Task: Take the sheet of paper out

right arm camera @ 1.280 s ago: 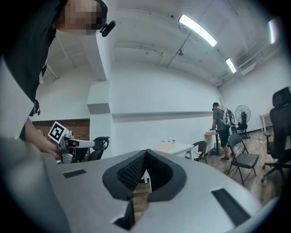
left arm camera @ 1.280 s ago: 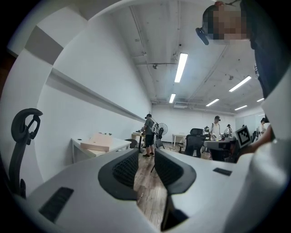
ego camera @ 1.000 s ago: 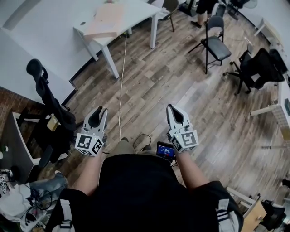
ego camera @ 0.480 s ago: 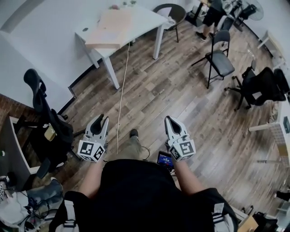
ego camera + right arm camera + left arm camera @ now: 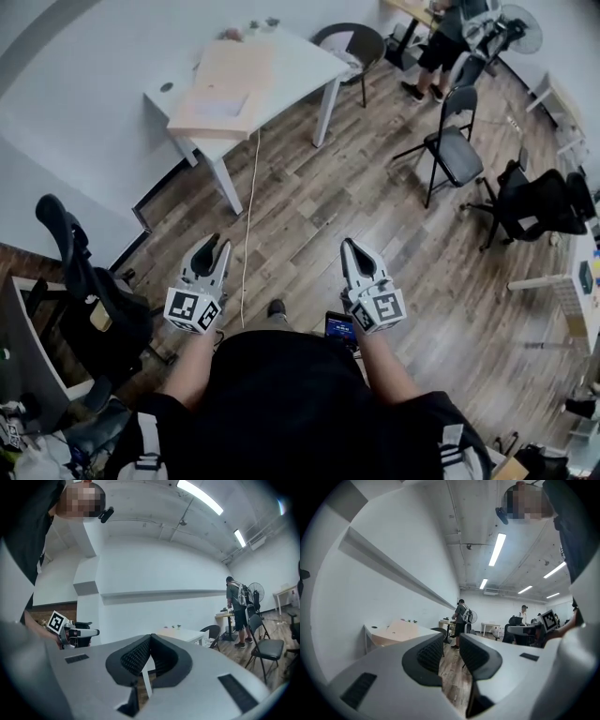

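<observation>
- The worktop (image 5: 300, 66) sits fuller in the head view than a second ago, so the approach is probably under way.
- The sheet of paper (image 5: 222, 106) seems to lie on its tan board (image 5: 234, 66), well apart from both tongs.
- The left tongs (image 5: 215, 245) are slightly spread and the right tongs (image 5: 349, 246) are pressed together; both are empty.

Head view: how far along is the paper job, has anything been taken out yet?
Done: nothing visible. In hand: nothing. The left gripper, jaws slightly apart, and the right gripper, jaws together, are both empty, held over the wooden floor away from the white table. Left: everything. The flat tan thing lies untouched on that table; whether it holds a sheet cannot be told.
</observation>
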Action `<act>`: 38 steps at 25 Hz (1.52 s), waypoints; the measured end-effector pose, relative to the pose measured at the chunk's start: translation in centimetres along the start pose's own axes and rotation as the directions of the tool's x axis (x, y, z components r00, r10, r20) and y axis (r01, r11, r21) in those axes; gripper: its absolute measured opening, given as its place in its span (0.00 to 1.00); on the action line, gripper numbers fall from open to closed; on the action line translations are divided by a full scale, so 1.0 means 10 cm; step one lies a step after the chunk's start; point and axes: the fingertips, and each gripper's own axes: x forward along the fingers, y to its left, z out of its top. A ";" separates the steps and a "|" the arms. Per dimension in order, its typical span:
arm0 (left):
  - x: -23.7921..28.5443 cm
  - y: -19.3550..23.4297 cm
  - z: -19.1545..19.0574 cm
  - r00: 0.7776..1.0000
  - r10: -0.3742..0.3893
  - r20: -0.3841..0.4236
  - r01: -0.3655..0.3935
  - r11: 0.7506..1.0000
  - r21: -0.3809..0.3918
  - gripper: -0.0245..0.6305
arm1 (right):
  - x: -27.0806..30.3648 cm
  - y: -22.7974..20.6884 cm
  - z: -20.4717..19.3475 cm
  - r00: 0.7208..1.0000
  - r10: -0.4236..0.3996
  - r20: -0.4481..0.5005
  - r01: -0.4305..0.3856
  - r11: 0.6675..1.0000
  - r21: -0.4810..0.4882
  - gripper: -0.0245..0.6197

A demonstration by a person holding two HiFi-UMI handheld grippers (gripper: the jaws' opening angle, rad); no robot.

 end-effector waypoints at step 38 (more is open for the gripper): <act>3.98 1.34 0.17 0.945 0.323 -0.041 -0.325 0.945 -0.033 0.19 | 3.60 -3.27 0.25 0.947 0.317 -0.059 -0.315 0.948 0.039 0.05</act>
